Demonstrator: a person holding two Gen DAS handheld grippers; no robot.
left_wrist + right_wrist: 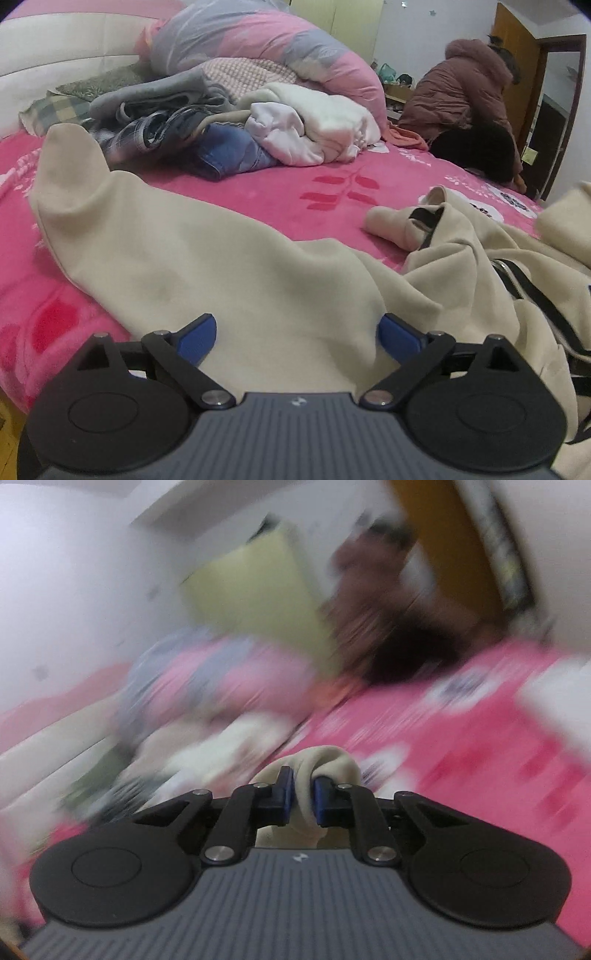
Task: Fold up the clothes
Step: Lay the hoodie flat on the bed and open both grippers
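Two grippers work one cream sweatshirt (229, 266) sprawled on the pink bedspread (303, 184). The left gripper (297, 338) hovers over the flat cream panel with its blue pads spread wide, gripping nothing. The right gripper (303, 794) is pinched tight on a bunched fold of the same cream cloth. The fabric looks soft, thick and limp, so it should sag and drag; hems, cuffs or shoulder seams seem the safest holds
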